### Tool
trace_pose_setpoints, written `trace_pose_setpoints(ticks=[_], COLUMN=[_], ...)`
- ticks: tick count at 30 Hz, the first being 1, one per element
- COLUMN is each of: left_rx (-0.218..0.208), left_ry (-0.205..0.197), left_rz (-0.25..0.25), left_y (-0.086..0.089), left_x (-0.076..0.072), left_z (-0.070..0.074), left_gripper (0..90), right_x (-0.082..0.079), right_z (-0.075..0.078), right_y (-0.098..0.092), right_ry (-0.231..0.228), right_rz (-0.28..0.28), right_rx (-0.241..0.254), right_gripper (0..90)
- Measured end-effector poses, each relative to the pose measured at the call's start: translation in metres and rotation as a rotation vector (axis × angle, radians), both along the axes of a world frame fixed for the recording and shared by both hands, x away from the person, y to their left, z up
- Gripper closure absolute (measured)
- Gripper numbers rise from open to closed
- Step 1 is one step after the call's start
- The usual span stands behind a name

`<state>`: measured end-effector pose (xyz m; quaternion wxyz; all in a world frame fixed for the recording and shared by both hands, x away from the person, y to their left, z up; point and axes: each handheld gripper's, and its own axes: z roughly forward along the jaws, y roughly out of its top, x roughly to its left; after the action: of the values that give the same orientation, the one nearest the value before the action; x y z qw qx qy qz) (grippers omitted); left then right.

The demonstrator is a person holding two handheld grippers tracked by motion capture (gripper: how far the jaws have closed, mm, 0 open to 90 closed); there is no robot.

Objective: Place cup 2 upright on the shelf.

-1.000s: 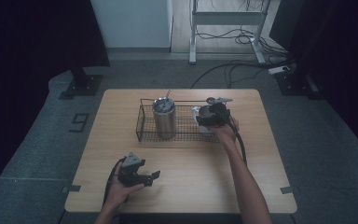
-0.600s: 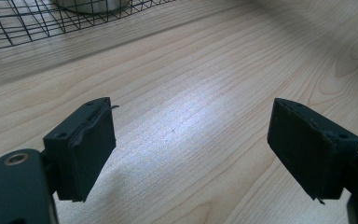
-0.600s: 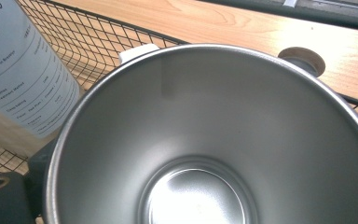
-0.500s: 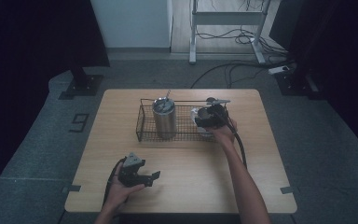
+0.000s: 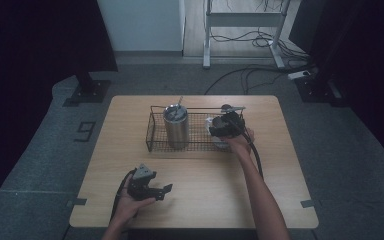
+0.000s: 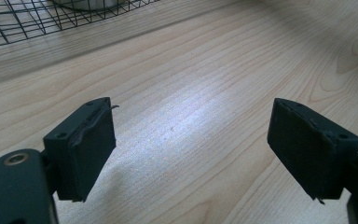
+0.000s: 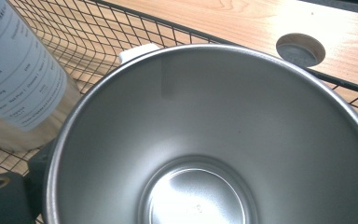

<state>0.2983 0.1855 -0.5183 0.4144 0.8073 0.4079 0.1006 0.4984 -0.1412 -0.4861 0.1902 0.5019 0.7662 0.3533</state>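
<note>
My right gripper (image 5: 220,130) is at the right end of a black wire basket (image 5: 152,136), shut on a bare steel cup (image 7: 205,140) that stands very close in the right gripper view. One black finger (image 7: 35,163) lies against the cup's outer wall; the other is hidden behind the cup. A steel tumbler (image 5: 176,127) with a lid and straw stands upright in the basket's left part, its label (image 7: 18,79) beside the cup. My left gripper (image 5: 165,192) rests near the table's front edge, jaws wide open over bare wood (image 6: 191,144).
The wooden table (image 5: 205,200) has a round cable hole (image 7: 300,49) behind the basket. The basket's wire wall (image 6: 18,23) lies beyond the left gripper. Cables and a metal stand are on the floor behind the table.
</note>
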Motion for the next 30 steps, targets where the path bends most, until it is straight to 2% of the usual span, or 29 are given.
trace_pose_setpoints(ticks=[8, 12, 19, 25, 27, 29, 30], left_rx=[0.0, 0.002, 0.0, 0.004, 0.004, 0.0, -0.009], left_ry=[0.003, 0.003, 0.005, 0.009, -0.003, -0.008, -0.009], left_rz=[0.0, -0.002, -0.003, -0.007, 0.006, 0.016, 0.025], left_y=[-0.0003, -0.0007, -0.0007, -0.002, -0.0019, -0.0015, -0.0002], left_x=[-0.0001, -0.0002, -0.0001, -0.0003, -0.0006, -0.0005, -0.0002], left_z=[-0.0003, -0.0002, -0.0002, -0.0008, -0.0006, -0.0004, 0.0002], left_gripper=[15.4, 15.4, 15.4, 15.4, 15.3, 15.7, 15.7], right_x=[0.0026, 0.0034, 0.0038, 0.0006, 0.0001, -0.0002, -0.0008], right_z=[-0.0012, -0.0016, -0.001, 0.0004, 0.0003, 0.0004, 0.0021], right_y=[0.0022, 0.0048, 0.0015, 0.0014, 0.0014, 0.0012, -0.0004], right_ry=[0.039, 0.043, 0.072, 0.09, 0.095, 0.095, 0.1], right_rz=[-0.006, -0.008, -0.01, -0.004, -0.01, -0.012, -0.001], right_rx=[-0.031, -0.07, -0.053, -0.092, -0.107, -0.108, -0.092], right_gripper=[6.1, 6.1, 5.9, 5.5, 5.1, 4.9, 4.1])
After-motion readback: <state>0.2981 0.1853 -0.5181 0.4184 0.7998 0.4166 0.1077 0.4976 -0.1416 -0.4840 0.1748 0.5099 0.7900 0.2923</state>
